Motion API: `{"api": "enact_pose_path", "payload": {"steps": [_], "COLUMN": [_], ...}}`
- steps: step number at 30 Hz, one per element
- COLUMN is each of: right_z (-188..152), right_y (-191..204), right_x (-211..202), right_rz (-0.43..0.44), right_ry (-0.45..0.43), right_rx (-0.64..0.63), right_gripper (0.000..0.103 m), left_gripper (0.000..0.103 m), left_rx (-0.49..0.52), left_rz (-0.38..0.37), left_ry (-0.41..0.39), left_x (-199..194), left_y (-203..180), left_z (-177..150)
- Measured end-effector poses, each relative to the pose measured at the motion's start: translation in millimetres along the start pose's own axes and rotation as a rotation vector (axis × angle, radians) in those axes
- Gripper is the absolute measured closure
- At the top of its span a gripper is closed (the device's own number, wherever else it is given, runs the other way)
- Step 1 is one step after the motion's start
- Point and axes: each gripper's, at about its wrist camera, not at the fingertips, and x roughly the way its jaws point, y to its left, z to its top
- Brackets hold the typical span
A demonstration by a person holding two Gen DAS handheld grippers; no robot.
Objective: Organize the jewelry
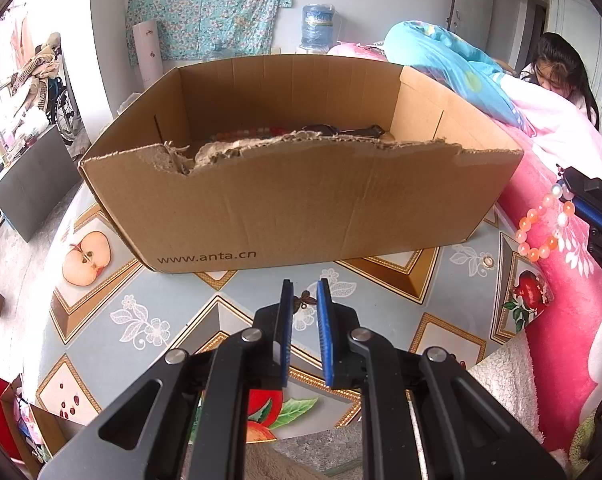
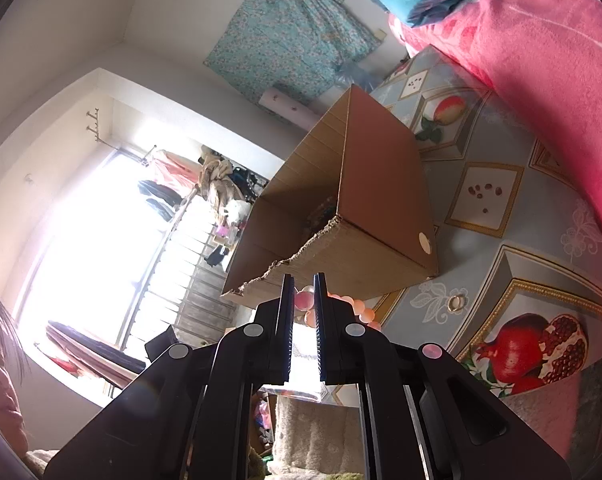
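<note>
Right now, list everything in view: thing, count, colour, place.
cardboard box: 1, brown, on the table, torn front rim, jewelry inside
bead bracelet: 1, orange and pink with white pearls, hanging from the right gripper beside the box
ring: 1, small, pale metal, on the table right of the box
table: 1, grey-blue fruit-print cover
blanket: 1, pink, right of the table
left gripper: 1, black with blue pads, jaws near shut, empty
right gripper: 1, black, jaws closed on the bracelet
</note>
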Motion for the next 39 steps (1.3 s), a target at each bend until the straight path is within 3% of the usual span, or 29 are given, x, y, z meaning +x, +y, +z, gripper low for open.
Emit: {"api": "enact_pose_path", "payload": {"steps": [10,20,25,30,35,39], "right_z": [5.5,20.1,17.1,3.0,-4.7,-11.9], "right_y": [19.2,64.9,56.3,25.5,-9.3,-22.7], "right_x": [-0.7,-3.7,3.7,19.7,5.4,7.3], "right_rz": [0.045,0.106,0.117,-0.027,-0.209,-0.39], "right_ry": [0.006,-0.029,-0.02,0.02,-0.013,0.004], "right_rx": [-0.02,-0.135,-0.126,-0.096,-0.088,-0.16], "right_gripper": [0.095,0.095,0.095,0.095,0.094,0.081], "left_gripper": [0.092,0.092,0.092,0.092,0.092,0.092], "left_rx": [-0.004,-0.003,-0.02,-0.041,-0.056,-0.065], "left_rz": [-0.021,-0.047,-0.043,-0.052,-0.045,-0.035], "left_ry": [-0.059,-0.182,-0.171,-0.097,-0.038,0.001], "left_x": [-28.7,-83.1,-81.3,-56.0,-36.2,-22.0], "left_y": [8.2,31.9,36.0,32.5,33.9,36.4], "left_z": [6.9,42.0,43.4,28.1,12.3,3.8]}}
